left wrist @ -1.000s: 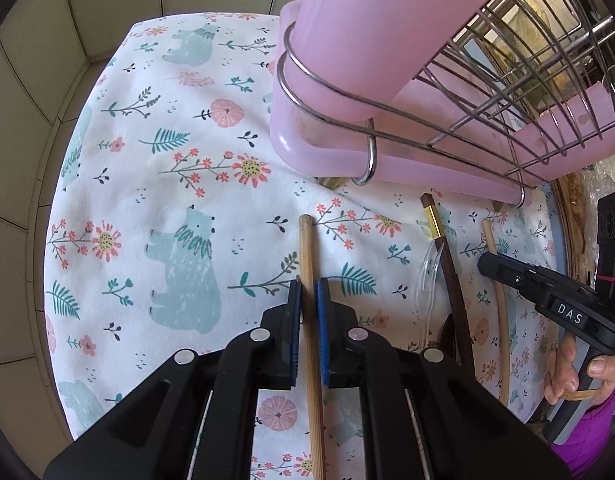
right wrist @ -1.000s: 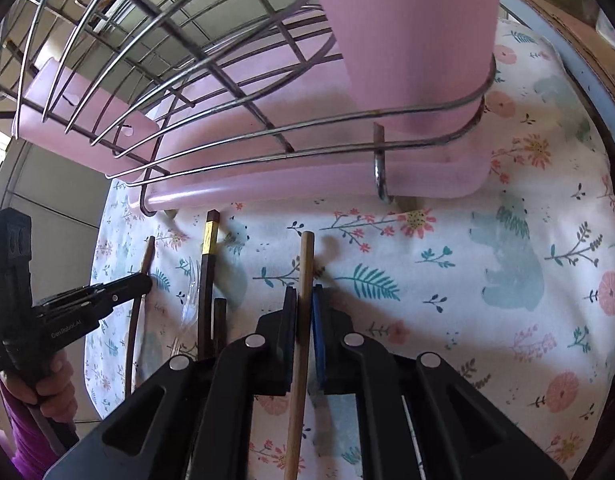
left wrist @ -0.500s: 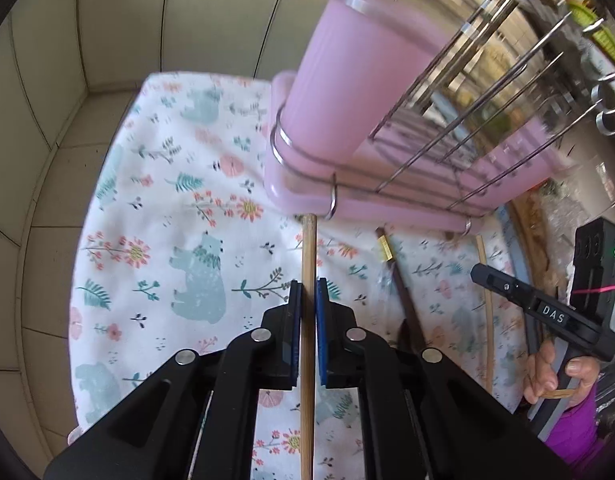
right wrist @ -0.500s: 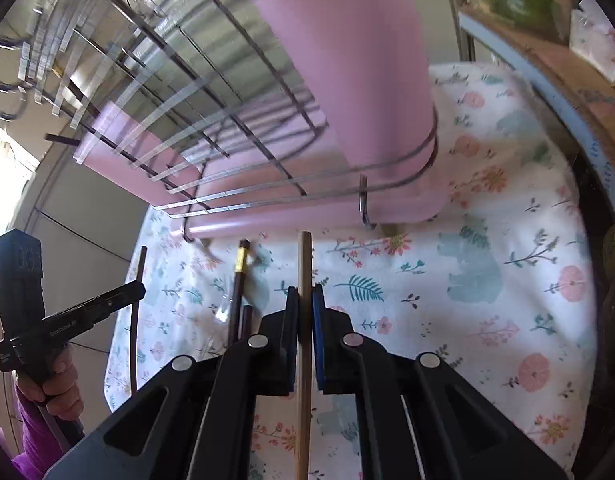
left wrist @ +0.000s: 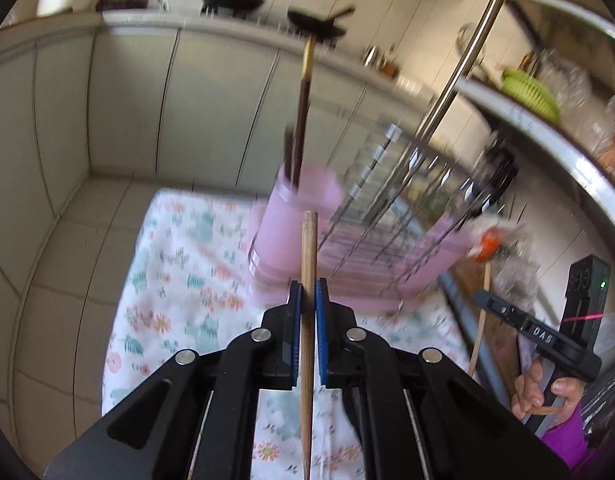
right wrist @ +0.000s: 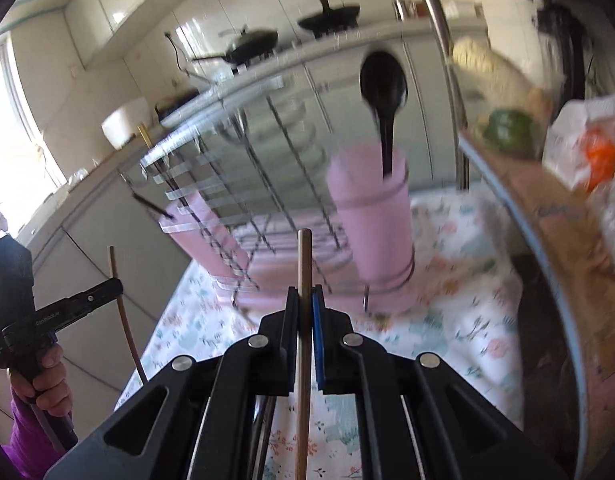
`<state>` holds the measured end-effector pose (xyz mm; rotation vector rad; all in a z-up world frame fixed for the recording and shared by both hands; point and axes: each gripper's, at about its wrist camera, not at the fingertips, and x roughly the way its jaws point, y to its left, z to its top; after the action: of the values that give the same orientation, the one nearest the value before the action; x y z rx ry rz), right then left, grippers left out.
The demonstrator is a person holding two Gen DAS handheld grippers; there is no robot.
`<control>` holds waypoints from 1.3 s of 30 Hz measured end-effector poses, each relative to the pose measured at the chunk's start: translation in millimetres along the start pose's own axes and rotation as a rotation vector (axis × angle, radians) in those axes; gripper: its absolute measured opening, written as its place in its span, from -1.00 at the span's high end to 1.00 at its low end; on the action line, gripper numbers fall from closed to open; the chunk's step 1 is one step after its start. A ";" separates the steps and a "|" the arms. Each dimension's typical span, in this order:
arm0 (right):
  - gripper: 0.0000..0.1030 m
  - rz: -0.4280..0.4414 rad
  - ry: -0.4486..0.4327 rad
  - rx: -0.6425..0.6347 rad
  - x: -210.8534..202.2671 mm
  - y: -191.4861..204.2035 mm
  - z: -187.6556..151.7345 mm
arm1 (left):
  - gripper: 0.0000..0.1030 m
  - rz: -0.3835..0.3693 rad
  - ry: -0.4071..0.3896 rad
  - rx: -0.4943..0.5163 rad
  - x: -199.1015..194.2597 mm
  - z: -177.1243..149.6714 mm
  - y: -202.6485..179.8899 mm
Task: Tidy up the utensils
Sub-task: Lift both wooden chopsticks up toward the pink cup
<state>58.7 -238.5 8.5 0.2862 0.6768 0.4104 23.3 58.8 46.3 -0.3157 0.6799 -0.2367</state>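
Both tools are black plastic with blue pads lining the jaws and round silver rivets on the linkage behind them. The right gripper (left wrist: 537, 330) bears white "DAS" lettering and a green light. Purple sleeves (right wrist: 25, 432) cover the wrists.

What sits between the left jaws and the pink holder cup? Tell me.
Left wrist view: only the free end of the clamped wooden chopstick crosses toward the pink holder cup; beneath that stretch lies bare floral cloth.

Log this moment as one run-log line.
left gripper: shut on wooden chopstick | right gripper: shut on light chopstick | both above floral cloth | ahead: pink rack
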 end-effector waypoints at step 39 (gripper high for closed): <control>0.88 -0.183 -0.749 -0.062 -50.0 -11.1 144.5 | 0.88 0.213 -0.585 0.065 18.6 116.1 -45.4</control>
<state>121.2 -288.7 139.2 0.2902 -0.0453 0.1252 107.4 35.0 137.1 -0.2308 0.1242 0.0416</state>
